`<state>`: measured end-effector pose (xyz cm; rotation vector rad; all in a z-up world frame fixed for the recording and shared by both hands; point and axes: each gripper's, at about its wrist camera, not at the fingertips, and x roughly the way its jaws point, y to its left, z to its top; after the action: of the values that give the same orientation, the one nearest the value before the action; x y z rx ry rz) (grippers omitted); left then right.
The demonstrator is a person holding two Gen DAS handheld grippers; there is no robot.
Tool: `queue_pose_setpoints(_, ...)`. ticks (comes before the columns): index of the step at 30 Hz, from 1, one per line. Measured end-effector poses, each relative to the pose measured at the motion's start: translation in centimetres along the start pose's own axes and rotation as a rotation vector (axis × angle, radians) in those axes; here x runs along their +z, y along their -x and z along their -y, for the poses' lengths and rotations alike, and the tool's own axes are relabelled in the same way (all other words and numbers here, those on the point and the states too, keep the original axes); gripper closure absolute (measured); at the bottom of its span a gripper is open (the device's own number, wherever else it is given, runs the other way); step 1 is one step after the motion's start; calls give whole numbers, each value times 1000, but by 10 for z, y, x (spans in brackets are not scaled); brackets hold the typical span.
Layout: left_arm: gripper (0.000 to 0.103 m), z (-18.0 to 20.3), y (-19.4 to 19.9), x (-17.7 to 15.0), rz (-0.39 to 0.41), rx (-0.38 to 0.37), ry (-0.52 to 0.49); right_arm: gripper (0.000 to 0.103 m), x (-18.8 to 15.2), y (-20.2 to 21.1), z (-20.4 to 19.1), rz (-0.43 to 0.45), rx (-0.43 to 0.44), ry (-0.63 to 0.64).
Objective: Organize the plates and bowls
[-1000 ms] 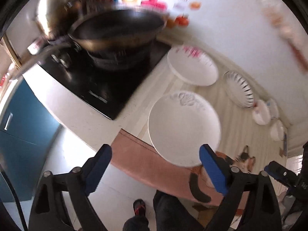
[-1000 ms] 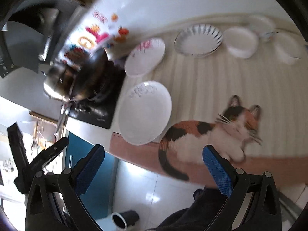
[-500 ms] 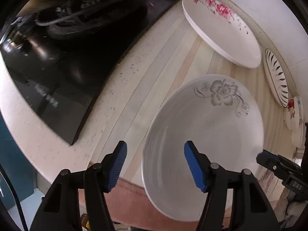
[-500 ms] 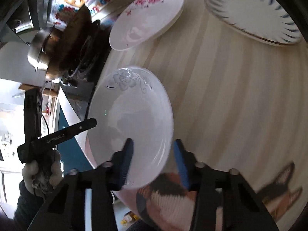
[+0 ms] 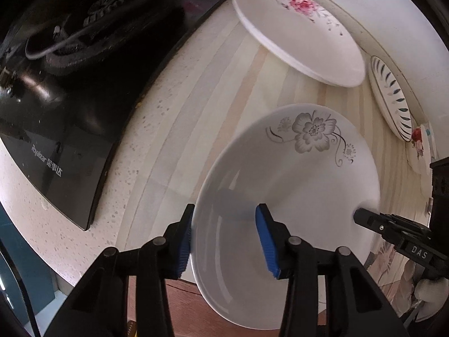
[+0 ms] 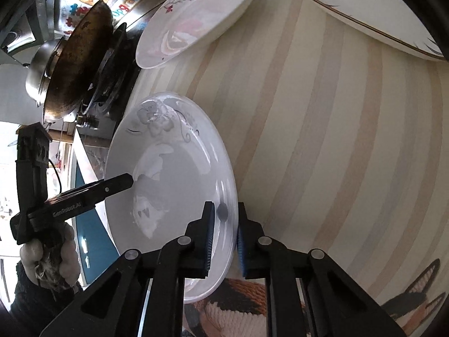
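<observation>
Since 0.5 s ago both claws have closed in on the grey-flower plate: left claw went from wide apart w/ the rim between its pads to a narrower gap astride the plate's left edge, lower centre of left view; right claw went from a loose straddle to nearly together on the rim.

Left claw: one blue pad outside the rim, the other over the plate's inner face; can't tell if it's actually pinching yet. Right claw: pads clamped on the plate's near rim, bottom centre of right view.

Plate sits on the striped mat on the surface, partly past the mat's near edge, centre-right of left view. Pink-flower plate lies apart from it at upper centre, feather-pattern plate at right edge. Black cooktop fills upper left; wok on it shows upper left in right view. Cat print on the mat at bottom of right view.
</observation>
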<state>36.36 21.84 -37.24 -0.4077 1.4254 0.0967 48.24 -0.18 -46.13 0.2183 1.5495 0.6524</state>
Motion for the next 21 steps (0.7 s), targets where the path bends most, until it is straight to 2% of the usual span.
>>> queue_pose_setpoints(1,63,6,-1,9,7,-2,-11,87,-2,4,3,2,-1,-8)
queue_pose_setpoints(7,63,41,5,7,23,-2,-78,87,-10,29,15,30,-2,-46)
queue_pose_setpoints(11,63,64,10,5,31,-29,-113,87,-21,53,27,57,-15,-62)
queue_pose_setpoints(21,63,142,-2,-11,-2,-81,-237,87,-64,111,86,119,-45,-163)
